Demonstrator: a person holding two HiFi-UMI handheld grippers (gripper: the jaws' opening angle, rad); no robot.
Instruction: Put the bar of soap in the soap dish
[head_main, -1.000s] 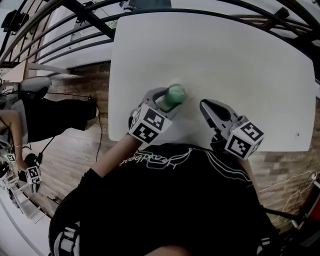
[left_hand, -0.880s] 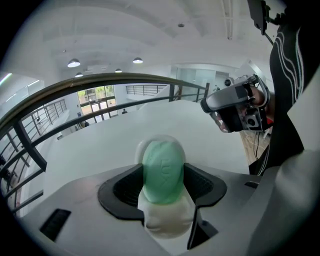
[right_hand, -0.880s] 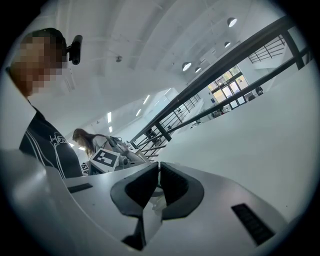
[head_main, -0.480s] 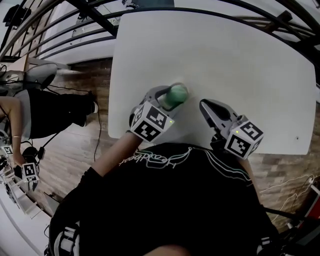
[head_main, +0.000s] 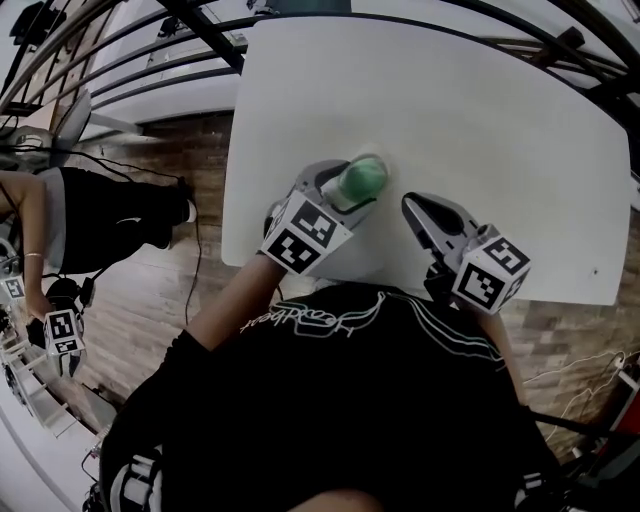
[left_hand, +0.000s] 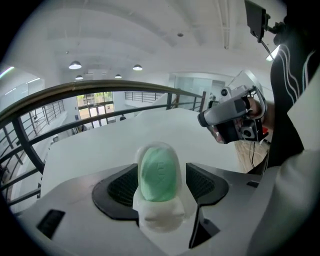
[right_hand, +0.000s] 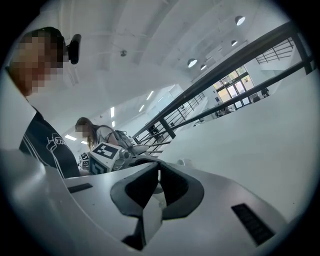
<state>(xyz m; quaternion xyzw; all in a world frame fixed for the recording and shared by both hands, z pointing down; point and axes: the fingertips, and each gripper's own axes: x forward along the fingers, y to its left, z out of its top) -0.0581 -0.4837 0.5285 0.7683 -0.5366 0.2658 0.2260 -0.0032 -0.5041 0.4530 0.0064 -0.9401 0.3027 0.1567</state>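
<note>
A green bar of soap (head_main: 361, 180) lies in a translucent white soap dish (left_hand: 161, 218) on the white table (head_main: 450, 100), near its front edge. My left gripper (head_main: 352, 190) straddles the dish. In the left gripper view the soap (left_hand: 159, 172) and dish sit between the dark pads (left_hand: 122, 186), which have just been opening, and a thin gap shows on the right side. My right gripper (head_main: 409, 206) rests just right of the dish with its jaws together and nothing between them; in its own view (right_hand: 159, 172) the pads meet.
The table's front edge runs just below both grippers, with brick floor beyond it. A person (head_main: 60, 225) stands at the far left beside a black railing (head_main: 200, 30). The right gripper (left_hand: 231, 117) shows in the left gripper view.
The left jaws stand a little wider round the soap dish than before. The dish and soap sit slightly higher in the head view. The right gripper has kept its place.
</note>
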